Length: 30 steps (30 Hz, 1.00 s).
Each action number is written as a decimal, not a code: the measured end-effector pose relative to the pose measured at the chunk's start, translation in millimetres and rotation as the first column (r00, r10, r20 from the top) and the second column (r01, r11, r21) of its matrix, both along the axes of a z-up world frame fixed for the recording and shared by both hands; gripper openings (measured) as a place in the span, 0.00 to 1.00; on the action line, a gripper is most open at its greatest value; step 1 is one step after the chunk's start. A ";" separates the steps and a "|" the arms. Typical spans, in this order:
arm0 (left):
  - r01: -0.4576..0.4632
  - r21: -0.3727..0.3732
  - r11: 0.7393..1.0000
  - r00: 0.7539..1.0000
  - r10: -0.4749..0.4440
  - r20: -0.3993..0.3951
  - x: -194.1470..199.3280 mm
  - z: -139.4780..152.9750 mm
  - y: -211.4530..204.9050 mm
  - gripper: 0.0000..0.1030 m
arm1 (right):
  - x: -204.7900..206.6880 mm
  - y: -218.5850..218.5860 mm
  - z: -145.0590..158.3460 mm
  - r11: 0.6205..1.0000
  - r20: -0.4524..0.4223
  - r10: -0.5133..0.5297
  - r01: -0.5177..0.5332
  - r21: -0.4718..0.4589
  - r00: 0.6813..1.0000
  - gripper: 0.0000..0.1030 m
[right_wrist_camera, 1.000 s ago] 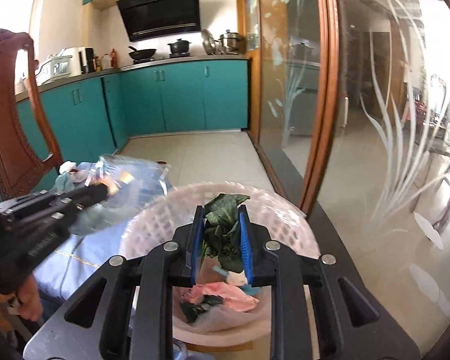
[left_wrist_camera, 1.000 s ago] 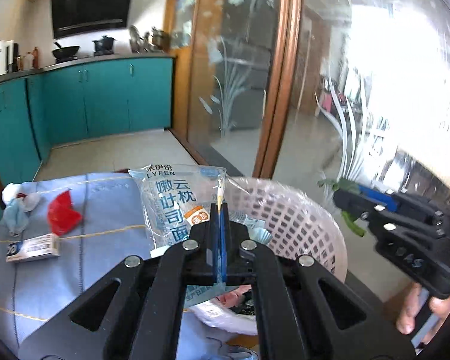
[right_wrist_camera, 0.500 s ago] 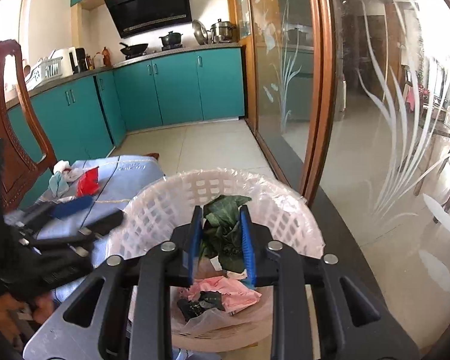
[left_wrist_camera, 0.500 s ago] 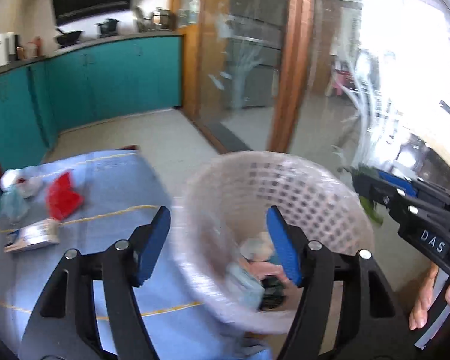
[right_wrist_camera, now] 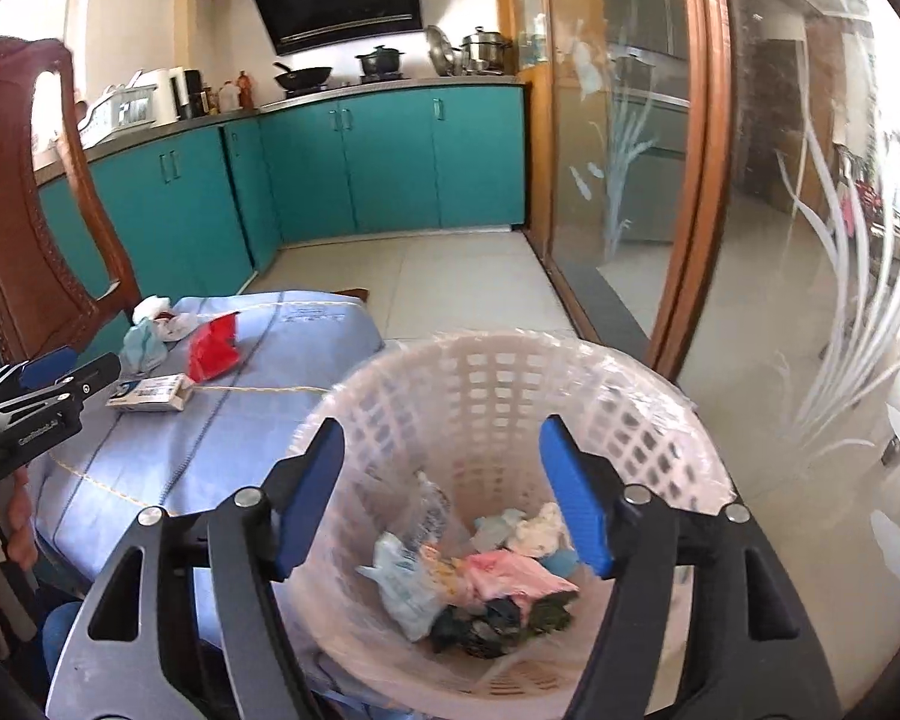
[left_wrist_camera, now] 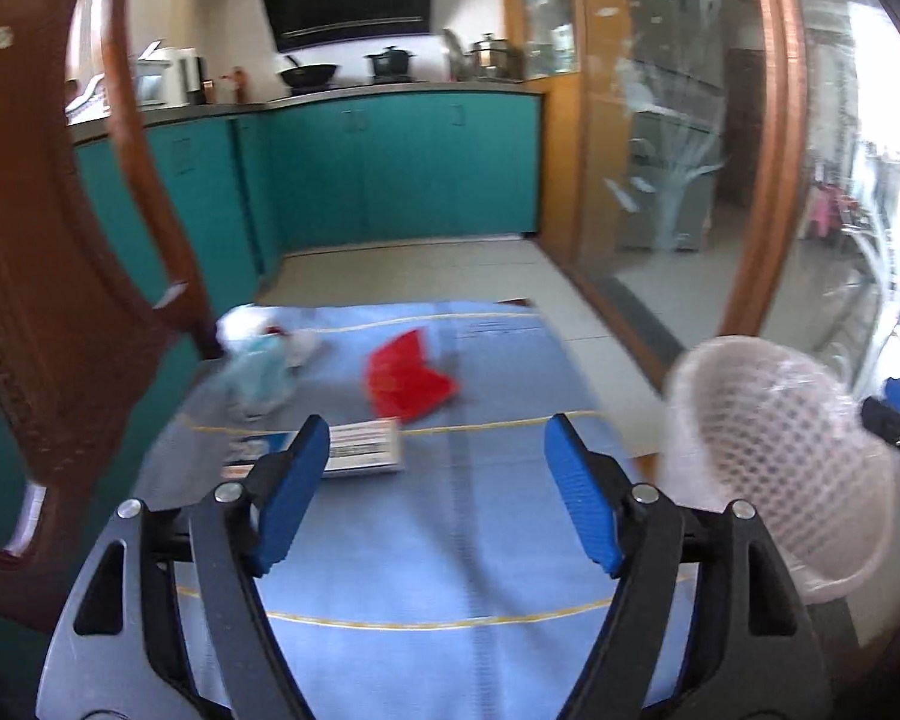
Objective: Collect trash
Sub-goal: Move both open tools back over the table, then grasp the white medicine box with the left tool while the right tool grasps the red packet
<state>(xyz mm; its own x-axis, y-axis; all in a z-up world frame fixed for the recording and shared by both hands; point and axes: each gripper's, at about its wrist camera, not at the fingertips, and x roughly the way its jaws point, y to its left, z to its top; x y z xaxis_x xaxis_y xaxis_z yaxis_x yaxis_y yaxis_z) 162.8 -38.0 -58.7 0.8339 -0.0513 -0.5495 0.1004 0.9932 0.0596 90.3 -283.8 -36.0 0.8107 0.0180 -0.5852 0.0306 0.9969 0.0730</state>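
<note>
The left hand-held gripper is spread wide, and its jaws have just been opening. Nothing is between them. It points at the counter, which has a blue cloth on it. Some trash lies on the far part of the cloth: a red wrapper, a small flat box and a heap of crumpled tissues. The box is nearest to the gripper. The red wrapper is just behind the box. The tissues are to the left, close to a brown wooden chair.

The right hand-held gripper is spread too, and its jaws have also just been opening. They hold nothing. It hangs over a white basket with a clear bag in it. The basket stands at the right edge of the counter. At its bottom lies more trash: pink, blue, white and dark green bits, all in a pile.
</note>
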 end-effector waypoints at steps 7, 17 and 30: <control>-0.091 0.032 0.995 0.994 0.093 -0.055 16.4 -16.6 55.3 0.73 | 20.1 51.3 0.1 0.995 -0.013 0.096 -0.096 -0.024 0.995 0.67; -0.151 -0.027 0.988 0.980 0.146 -0.132 26.3 -37.5 111.3 0.70 | 69.7 126.7 -15.1 0.973 -0.104 0.231 -0.231 0.011 0.967 0.72; -0.194 -0.115 0.974 0.958 0.163 -0.236 28.2 -57.4 137.7 0.70 | 191.1 246.7 -63.0 0.905 -0.220 0.425 -0.421 0.066 0.878 0.71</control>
